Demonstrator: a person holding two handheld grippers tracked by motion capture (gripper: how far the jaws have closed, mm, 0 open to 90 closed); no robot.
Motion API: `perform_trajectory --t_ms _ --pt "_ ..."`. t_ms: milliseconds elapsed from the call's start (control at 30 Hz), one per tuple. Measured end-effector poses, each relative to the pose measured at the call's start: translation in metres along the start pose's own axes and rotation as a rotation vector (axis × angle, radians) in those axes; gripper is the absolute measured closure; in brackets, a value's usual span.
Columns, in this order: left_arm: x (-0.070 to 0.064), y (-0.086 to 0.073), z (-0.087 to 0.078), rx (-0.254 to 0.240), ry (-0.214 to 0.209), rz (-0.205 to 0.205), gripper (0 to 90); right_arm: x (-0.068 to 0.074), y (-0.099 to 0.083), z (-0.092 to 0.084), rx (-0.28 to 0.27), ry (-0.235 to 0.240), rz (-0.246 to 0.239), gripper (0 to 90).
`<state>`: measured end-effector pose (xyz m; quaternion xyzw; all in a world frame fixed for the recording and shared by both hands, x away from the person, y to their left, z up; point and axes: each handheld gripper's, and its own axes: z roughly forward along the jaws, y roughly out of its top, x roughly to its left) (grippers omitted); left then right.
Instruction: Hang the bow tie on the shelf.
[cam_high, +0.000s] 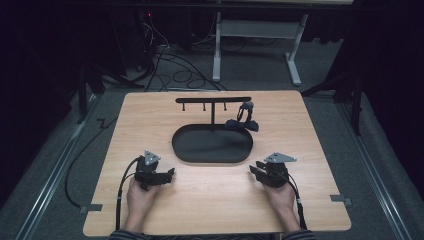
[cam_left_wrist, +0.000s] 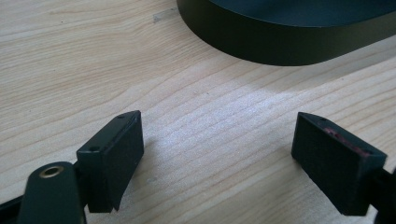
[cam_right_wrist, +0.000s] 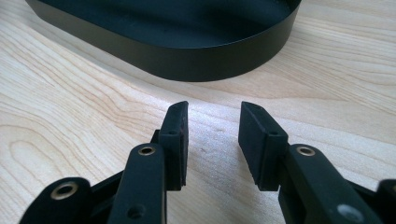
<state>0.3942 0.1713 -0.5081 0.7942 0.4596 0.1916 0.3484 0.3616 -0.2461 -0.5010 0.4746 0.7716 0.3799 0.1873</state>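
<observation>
Black oval tray (cam_high: 212, 150) lies lengthwise left to right.

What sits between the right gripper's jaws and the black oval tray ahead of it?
Nothing: bare light wooden table runs from the open right gripper to the black oval tray, seen in the right gripper view.

Light wooden table (cam_high: 150, 107) on grey carpet floor (cam_high: 45, 150). Dark surroundings at 9 and 3 o'clock. At 12: white metal frame legs (cam_high: 217, 50), tangle of black cables (cam_high: 172, 65), small red light (cam_high: 149, 15).
</observation>
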Motion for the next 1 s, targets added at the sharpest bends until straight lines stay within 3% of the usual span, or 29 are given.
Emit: perform_trajectory --t_ms 333,467,667,1000 --pt "0.0 0.0 0.0 0.0 0.0 0.0 17.2 0.0039 0.0011 0.0033 0.041 -0.032 -0.027 58.5" --pt "-0.0002 -0.0001 0.0001 -0.001 0.0 0.0 17.1 0.0097 0.001 0.0043 0.048 -0.07 -0.077 50.0" --pt "-0.0003 -0.0001 0.0001 -0.001 0.0 0.0 17.1 0.0082 0.0012 0.0046 0.055 -0.07 -0.053 43.7" --pt "-0.0003 0.0 -0.0001 0.001 0.0 0.002 17.1 0.0076 0.0012 0.0047 0.054 -0.064 -0.049 43.7"
